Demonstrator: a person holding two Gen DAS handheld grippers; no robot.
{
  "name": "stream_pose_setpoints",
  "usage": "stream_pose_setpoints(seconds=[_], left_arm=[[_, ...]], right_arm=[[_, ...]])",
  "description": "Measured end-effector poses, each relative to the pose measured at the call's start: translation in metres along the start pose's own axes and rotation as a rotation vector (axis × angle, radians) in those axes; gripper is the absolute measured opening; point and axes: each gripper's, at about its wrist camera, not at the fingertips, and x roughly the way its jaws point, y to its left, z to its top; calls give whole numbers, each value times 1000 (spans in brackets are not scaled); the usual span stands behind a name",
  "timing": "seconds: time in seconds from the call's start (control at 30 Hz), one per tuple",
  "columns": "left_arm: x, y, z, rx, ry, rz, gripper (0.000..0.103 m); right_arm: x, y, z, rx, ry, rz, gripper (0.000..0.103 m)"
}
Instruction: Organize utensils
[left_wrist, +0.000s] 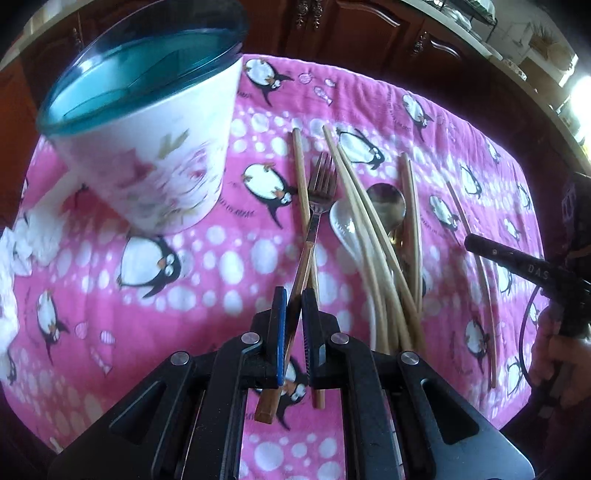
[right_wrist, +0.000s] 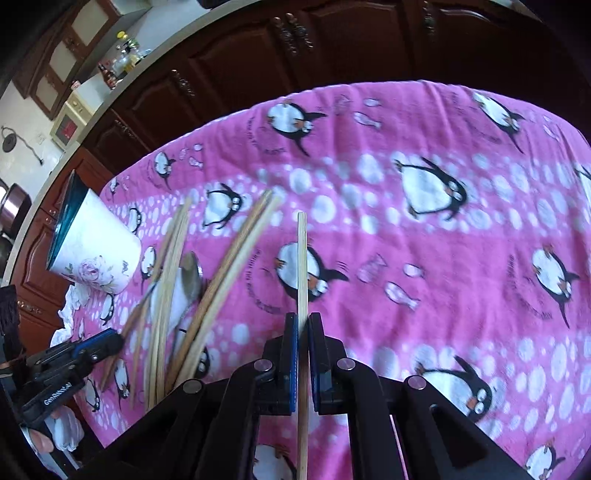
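Nearest the left wrist camera, the left gripper (left_wrist: 294, 295) is closed on the copper-coloured handle of a fork (left_wrist: 312, 225), pinching it partway along so the tines point away and the handle end juts back beneath the jaws – a hold that seems meant to lift the fork clear of the chopstick lying under it. In the right wrist view the right gripper (right_wrist: 303, 321) is clamped on a single chopstick (right_wrist: 302, 266), which runs straight out between the fingers over the pink penguin cloth (right_wrist: 424, 240). Just right of the fork lies the loose pile: pale chopsticks (left_wrist: 373, 236) crossing a white ceramic spoon (left_wrist: 345, 225) and a metal spoon (left_wrist: 386, 201) (its handle is hidden under the sticks). Farther off to the left stands the floral cup (left_wrist: 147, 147) with its teal rim – probably the holder these utensils are bound for, upright and open-mouthed to receive them.
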Motion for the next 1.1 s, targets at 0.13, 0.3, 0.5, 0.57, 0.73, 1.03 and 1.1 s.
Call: stream_pose_setpoints(seconds=[0.13,0.3,0.5,0.57,0.73,1.03,1.1], left_arm=[[-14,0,-11,-5,-9,-11,5],[-30,3,-36,20,5,-3,4],[-36,11,-50,36,16,21,4],[-40,9,-43,43,-18,18,4],[-33,5,-22,38,-77,-2,24],[13,-1,-9,71,-18,11,9],[7,2,-12,58,-30,17,8]], right_arm=[[2,-4,-3,12,19,-1,5],[-1,4,-9,-16,32,16,5],[5,7,-20,-11,60,36,5],[5,5,-20,11,66,45,5],[1,4,-17,52,68,68,31],[3,9,-11,45,68,59,31],[2,9,-10,51,67,63,31]])
